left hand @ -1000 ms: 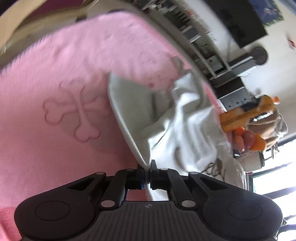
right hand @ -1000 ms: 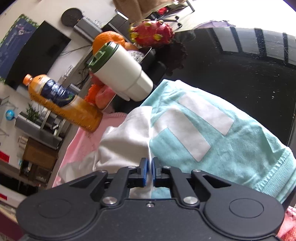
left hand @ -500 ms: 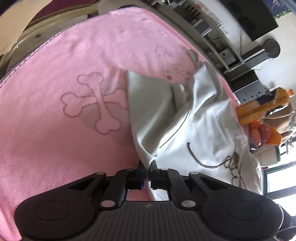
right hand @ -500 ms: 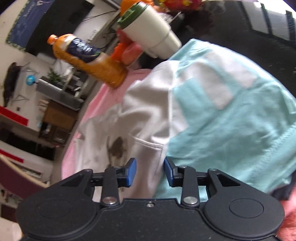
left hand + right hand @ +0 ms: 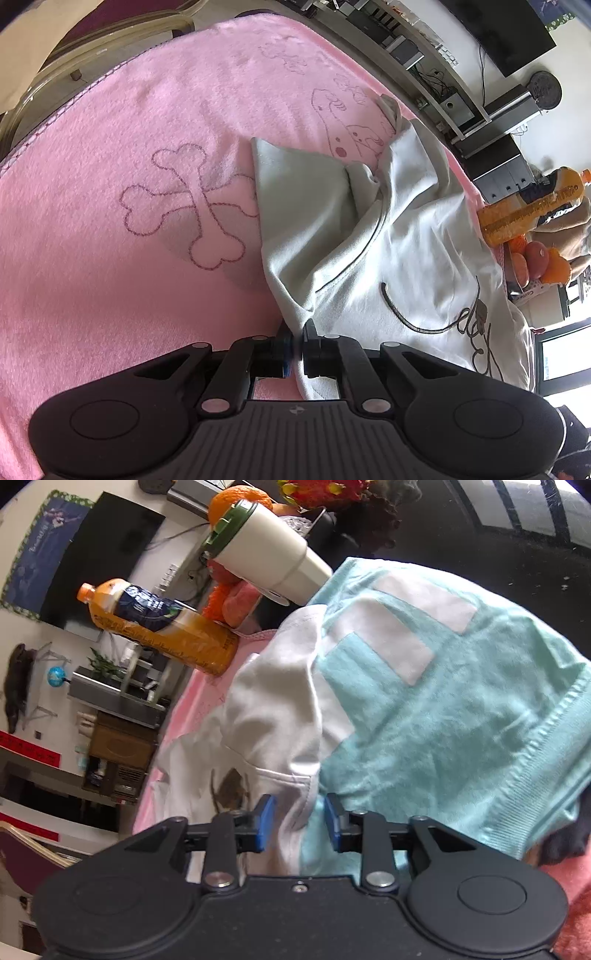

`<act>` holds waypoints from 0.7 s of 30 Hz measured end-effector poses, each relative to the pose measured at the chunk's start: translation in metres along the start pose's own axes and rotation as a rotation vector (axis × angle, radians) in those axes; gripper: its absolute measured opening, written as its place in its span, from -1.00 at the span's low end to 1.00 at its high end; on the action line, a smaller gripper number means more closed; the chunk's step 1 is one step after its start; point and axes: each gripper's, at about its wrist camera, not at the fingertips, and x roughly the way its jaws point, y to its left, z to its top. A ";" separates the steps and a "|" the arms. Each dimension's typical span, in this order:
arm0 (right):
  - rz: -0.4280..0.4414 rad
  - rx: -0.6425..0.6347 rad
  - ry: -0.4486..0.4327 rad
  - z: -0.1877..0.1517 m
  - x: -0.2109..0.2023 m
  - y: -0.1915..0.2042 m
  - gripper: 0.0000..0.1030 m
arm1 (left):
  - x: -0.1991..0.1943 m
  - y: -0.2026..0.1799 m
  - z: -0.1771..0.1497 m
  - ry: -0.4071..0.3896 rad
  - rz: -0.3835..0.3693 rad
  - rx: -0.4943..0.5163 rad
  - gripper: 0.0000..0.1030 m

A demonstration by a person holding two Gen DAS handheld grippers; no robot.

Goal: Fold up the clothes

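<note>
Left gripper (image 5: 294,345): jaws are pinched narrow on the near edge of the white cotton garment with dark scribbled print (image 5: 399,258).
Right gripper (image 5: 298,821): blue-padded jaws are held wide apart, nothing gripped; white hem lies between them.
Garment: spread crumpled on the pink fleece blanket with bone outlines (image 5: 110,184), its right part draped over a folded mint-green towel with white patches (image 5: 443,709).
Far side: an orange juice bottle (image 5: 159,627) and a cream tumbler with green lid (image 5: 266,550) are seen.

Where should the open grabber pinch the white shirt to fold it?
Best guess: the hemmed edge of the white shirt lying right between the right gripper fingers. Come straight forward along the fingers; that edge is thin and stitched, and the aqua garment lies just beside it.
</note>
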 end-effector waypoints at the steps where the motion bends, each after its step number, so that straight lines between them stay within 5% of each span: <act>1: 0.009 0.009 -0.011 0.001 0.001 -0.001 -0.27 | 0.000 0.000 0.000 0.000 0.001 0.002 -0.88; 9: 0.083 0.078 -0.096 0.012 0.006 -0.009 -0.24 | 0.001 -0.002 -0.001 -0.006 0.004 0.009 -0.87; 14: 0.183 0.125 -0.076 0.021 0.022 -0.025 -0.17 | 0.002 -0.001 -0.001 -0.008 0.001 0.016 -0.87; 21: 0.239 0.105 0.134 0.012 0.026 -0.017 -0.21 | 0.002 -0.002 -0.001 -0.009 0.001 0.020 -0.87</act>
